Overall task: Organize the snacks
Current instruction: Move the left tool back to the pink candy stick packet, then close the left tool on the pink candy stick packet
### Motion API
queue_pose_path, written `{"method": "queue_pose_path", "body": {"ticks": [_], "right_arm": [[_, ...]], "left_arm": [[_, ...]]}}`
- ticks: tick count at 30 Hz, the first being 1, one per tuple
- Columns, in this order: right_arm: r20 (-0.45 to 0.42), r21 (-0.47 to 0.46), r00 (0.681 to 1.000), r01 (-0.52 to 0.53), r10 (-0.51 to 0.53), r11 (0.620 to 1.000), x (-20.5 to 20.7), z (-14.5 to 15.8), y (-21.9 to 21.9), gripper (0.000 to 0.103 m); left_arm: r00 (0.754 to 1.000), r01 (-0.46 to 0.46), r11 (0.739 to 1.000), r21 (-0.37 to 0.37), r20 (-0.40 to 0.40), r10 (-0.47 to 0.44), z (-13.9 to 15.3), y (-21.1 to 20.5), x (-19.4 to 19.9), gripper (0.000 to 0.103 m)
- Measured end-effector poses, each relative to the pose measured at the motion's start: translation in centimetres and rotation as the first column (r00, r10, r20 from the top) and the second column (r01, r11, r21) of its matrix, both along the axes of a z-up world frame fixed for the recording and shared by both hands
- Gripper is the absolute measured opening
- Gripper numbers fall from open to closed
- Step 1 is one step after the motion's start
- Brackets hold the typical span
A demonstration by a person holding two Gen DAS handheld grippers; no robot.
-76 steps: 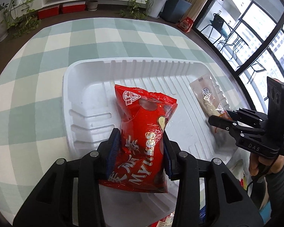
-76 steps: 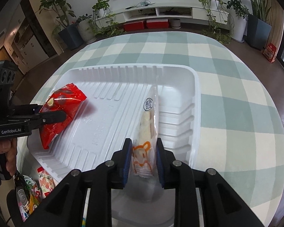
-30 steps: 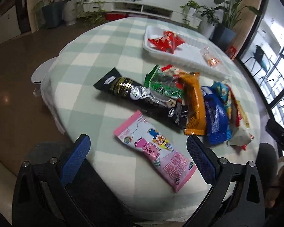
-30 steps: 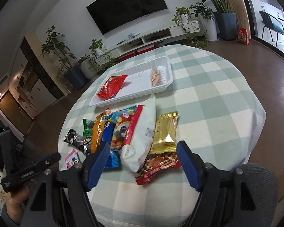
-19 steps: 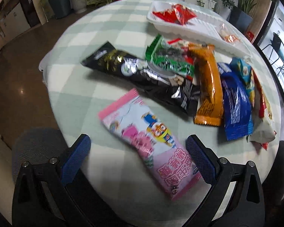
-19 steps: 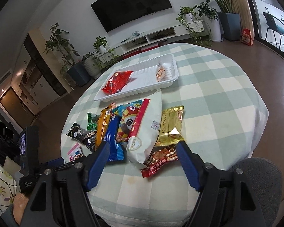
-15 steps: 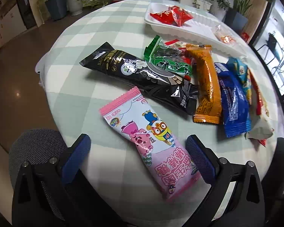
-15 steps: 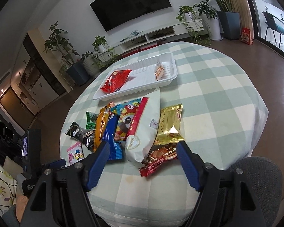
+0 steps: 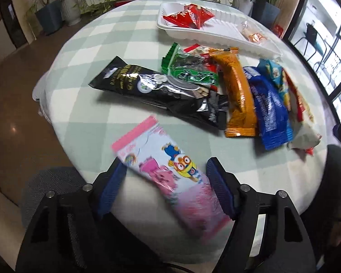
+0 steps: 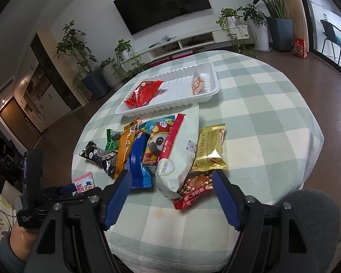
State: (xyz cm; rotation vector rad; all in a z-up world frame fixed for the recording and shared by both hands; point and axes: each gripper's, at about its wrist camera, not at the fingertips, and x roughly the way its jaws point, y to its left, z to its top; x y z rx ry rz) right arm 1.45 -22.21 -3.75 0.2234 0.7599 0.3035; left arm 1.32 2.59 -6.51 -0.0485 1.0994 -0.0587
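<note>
A pink cartoon snack packet (image 9: 168, 173) lies flat near the table's front edge, between the jaws of my left gripper (image 9: 166, 168). Those jaws are closing and their blue pads (image 9: 111, 188) stand close to the packet's sides without clearly pressing it. The right wrist view shows the left gripper (image 10: 79, 190) over the same pink packet (image 10: 85, 182). My right gripper (image 10: 171, 177) hangs open and holds nothing, above the near ends of a white packet (image 10: 181, 150) and a red packet (image 10: 193, 191). Farther back, the white tray (image 9: 216, 38) holds a red bag (image 9: 188, 18) and a small clear packet (image 9: 252, 33).
Between the tray and the front edge lies a pile: black (image 9: 159, 93), green (image 9: 188, 68), orange (image 9: 237, 93) and blue (image 9: 270, 111) packets, plus a gold one (image 10: 210, 147). Grey chair cushions (image 9: 52, 186) (image 10: 313, 207) stand against the round checked table. A person's hand (image 10: 18, 234) grips the left tool.
The left gripper has dropped closer over the pink packet and its jaws have narrowed around it. The right gripper has stayed where it was, still open.
</note>
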Motion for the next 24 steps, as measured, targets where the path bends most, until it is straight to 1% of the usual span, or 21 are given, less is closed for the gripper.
{"method": "queue_pose_path", "body": {"ticks": [1, 3, 5, 7, 8, 9, 10, 11, 15, 20, 22, 24], "right_arm": [[0.002, -0.001, 1.0, -0.002, 0.002, 1.0, 0.0, 0.0, 0.0, 0.076], [0.004, -0.005, 1.0, -0.003, 0.003, 1.0, -0.1, 0.0, 0.1, 0.076], [0.008, -0.005, 1.0, -0.003, 0.003, 1.0, -0.2, 0.1, 0.1, 0.076], [0.007, 0.0, 1.0, -0.001, 0.001, 1.0, -0.3, -0.1, 0.1, 0.076], [0.006, 0.0, 1.0, 0.0, 0.0, 1.0, -0.2, -0.1, 0.1, 0.076], [0.005, 0.0, 1.0, 0.001, -0.001, 1.0, -0.2, -0.2, 0.1, 0.076], [0.001, -0.001, 1.0, 0.002, -0.002, 1.0, -0.2, -0.3, 0.1, 0.076], [-0.001, 0.001, 1.0, 0.002, -0.002, 1.0, -0.2, -0.3, 0.1, 0.076], [-0.001, 0.003, 1.0, 0.011, -0.011, 1.0, -0.2, -0.3, -0.2, 0.076], [0.007, -0.01, 1.0, 0.019, -0.019, 1.0, -0.2, -0.1, -0.4, 0.076], [0.002, -0.012, 1.0, 0.028, -0.028, 1.0, 0.1, -0.1, -0.6, 0.076], [0.003, -0.013, 1.0, 0.028, -0.028, 1.0, 0.3, 0.0, -0.7, 0.076]], "left_arm": [[1.0, 0.005, 1.0, -0.006, -0.003, -0.005, 0.1, -0.3, 0.0, 0.072], [0.999, 0.033, 0.999, 0.014, -0.003, -0.033, 0.0, -1.1, -0.2, 0.072], [0.997, 0.072, 0.997, 0.021, 0.014, -0.073, -0.2, -1.7, -0.5, 0.072], [0.995, 0.093, 0.996, 0.016, 0.029, -0.093, -0.3, -1.7, -0.6, 0.07], [0.994, 0.104, 0.994, 0.019, 0.037, -0.105, -0.2, -1.7, -0.6, 0.06], [0.992, 0.115, 0.993, 0.027, 0.043, -0.116, -0.1, -1.7, -0.7, 0.047], [0.991, 0.127, 0.991, 0.028, 0.045, -0.129, 0.0, -1.7, -0.7, 0.043], [0.989, 0.136, 0.99, 0.032, 0.046, -0.137, 0.0, -1.7, -0.7, 0.036], [0.982, 0.18, 0.982, 0.058, 0.051, -0.183, 0.0, -2.2, -0.9, 0.034], [0.974, 0.218, 0.974, 0.068, 0.046, -0.221, 0.1, -2.1, -0.9, 0.03], [0.973, 0.223, 0.973, 0.064, 0.046, -0.226, 0.1, -1.7, -0.9, 0.03], [0.975, 0.216, 0.976, 0.035, 0.045, -0.217, 0.1, -1.0, -0.8, 0.028]]}}
